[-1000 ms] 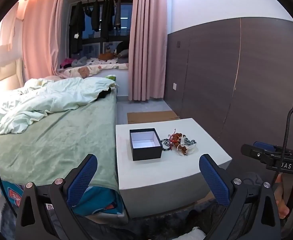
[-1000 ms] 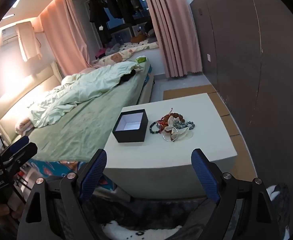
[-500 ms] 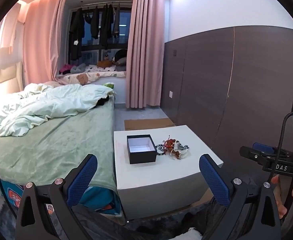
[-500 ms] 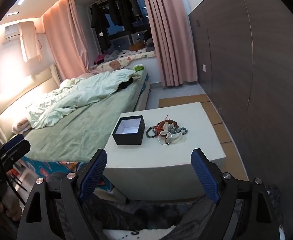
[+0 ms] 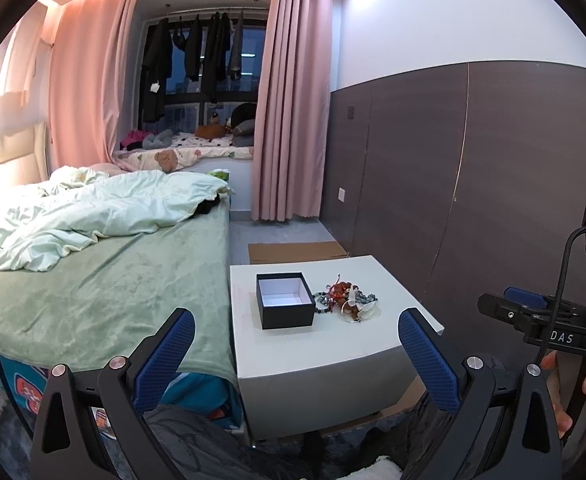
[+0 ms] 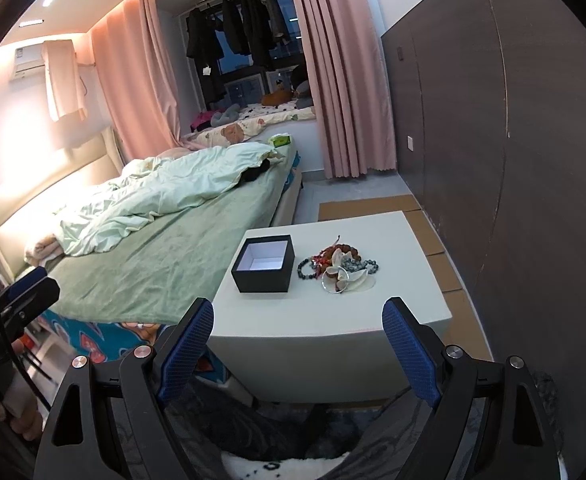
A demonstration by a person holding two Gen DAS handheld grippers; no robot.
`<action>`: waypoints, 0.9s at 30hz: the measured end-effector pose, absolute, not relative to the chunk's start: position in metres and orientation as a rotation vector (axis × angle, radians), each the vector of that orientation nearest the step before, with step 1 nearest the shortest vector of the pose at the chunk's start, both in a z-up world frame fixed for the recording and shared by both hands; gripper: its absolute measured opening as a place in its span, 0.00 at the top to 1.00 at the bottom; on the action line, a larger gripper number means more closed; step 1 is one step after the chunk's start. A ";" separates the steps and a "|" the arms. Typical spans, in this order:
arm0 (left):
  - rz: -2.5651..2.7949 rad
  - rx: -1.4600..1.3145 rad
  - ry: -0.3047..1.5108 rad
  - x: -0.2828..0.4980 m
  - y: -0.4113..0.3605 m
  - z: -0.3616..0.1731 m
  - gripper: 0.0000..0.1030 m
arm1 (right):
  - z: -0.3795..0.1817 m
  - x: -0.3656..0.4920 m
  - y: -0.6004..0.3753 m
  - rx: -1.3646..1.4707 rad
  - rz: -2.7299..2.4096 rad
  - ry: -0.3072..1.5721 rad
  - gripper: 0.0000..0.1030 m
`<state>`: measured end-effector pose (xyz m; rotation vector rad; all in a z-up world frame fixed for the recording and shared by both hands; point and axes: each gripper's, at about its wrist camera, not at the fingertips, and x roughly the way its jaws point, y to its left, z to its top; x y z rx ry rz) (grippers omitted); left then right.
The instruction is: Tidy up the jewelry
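Box [image 6: 264, 264]: black, square, lidless, white inside; I see nothing in it. It stands upright on the white table [image 6: 325, 312], toward the table's bed-side edge.

Jewelry [image 6: 339, 268]: one tangled heap just beside the box, on the wall side. I make out a dark bead bracelet [image 6: 305, 270] nearest the box, brown beads, red cord, grey-blue beads, pale shell-like pieces and a clear ring at the front.

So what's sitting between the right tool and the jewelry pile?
Only bare white tabletop separates the right tool from the jewelry pile, seen in the right wrist view.
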<state>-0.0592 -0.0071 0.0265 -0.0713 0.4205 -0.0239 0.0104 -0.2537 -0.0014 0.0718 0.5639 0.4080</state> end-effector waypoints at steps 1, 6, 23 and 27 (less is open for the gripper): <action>-0.022 -0.072 0.422 -0.059 -0.008 0.027 0.01 | -0.002 0.010 -0.254 0.072 0.407 0.564 0.16; -0.025 -0.071 0.416 -0.062 -0.004 0.027 0.01 | -0.001 0.010 -0.253 0.068 0.399 0.562 0.16; -0.030 -0.069 0.398 -0.065 -0.001 0.027 0.01 | 0.002 0.014 -0.251 0.062 0.401 0.558 0.16; -0.029 -0.073 0.398 -0.064 -0.001 0.027 0.01 | 0.001 0.012 -0.249 0.064 0.392 0.561 0.16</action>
